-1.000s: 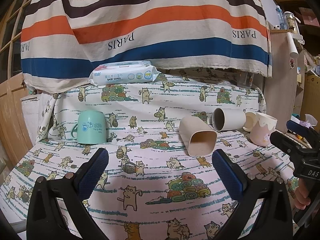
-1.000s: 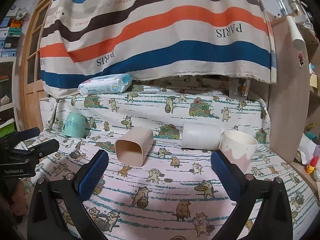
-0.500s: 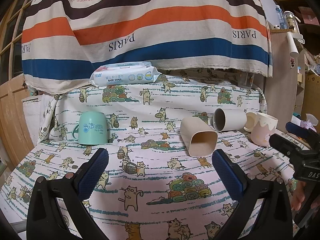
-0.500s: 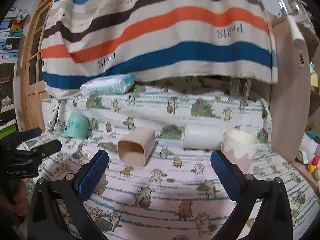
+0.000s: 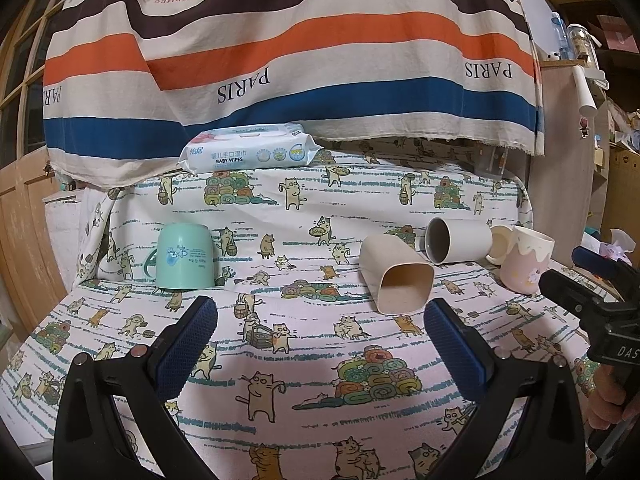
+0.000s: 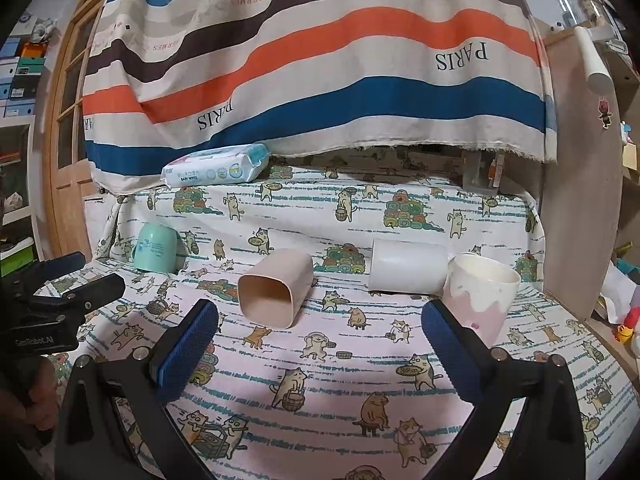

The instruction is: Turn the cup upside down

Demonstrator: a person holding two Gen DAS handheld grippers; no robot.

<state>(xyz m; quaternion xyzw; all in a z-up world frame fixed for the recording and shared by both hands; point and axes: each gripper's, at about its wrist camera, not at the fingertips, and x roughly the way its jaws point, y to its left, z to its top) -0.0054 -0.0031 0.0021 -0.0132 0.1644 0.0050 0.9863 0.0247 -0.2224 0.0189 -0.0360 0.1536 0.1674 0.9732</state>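
From the left wrist view, the striped cloth (image 5: pixel 296 60) hung behind is read first: "PARIS" is printed on it more than once, and "HERMES" is seen upside down near the top. A pack of baby wipes (image 5: pixel 248 153) is laid on the ledge beneath it, marked "BABY WIPES" under some Chinese characters. The letters "DAS" are caught on the black body of the right gripper (image 5: pixel 592 280), seen at the right edge, held in a hand.

The left gripper (image 5: pixel 320 344) is held with its blue-padded fingers (image 5: pixel 186 350) wide apart, nothing between them, above the cat-print tablecloth (image 5: pixel 304 360). Four cups are spread across the cloth. A mint-green cup (image 5: pixel 182 256) with small print too fine to read is stood mouth down at the left. A beige square cup (image 5: pixel 396 276) is laid on its side, mouth toward the camera. A white round cup (image 5: pixel 456 245) is laid on its side behind it, dark inside. A pink and cream cup (image 5: pixel 526 264) is stood upright at the far right.

Over to the right wrist view: "PARIS" is shown again on the cloth (image 6: pixel 320 60), and "GenRobot.AI" is made out on the left gripper (image 6: pixel 76 292) at the left edge. The right gripper (image 6: pixel 320 340) is also held spread, empty. The beige cup (image 6: pixel 276 288) is seen on its side ahead, the white one (image 6: pixel 406 272) beside the upright pink cup (image 6: pixel 480 296), apparently touching it, the green one (image 6: pixel 156 249) well off to the left.
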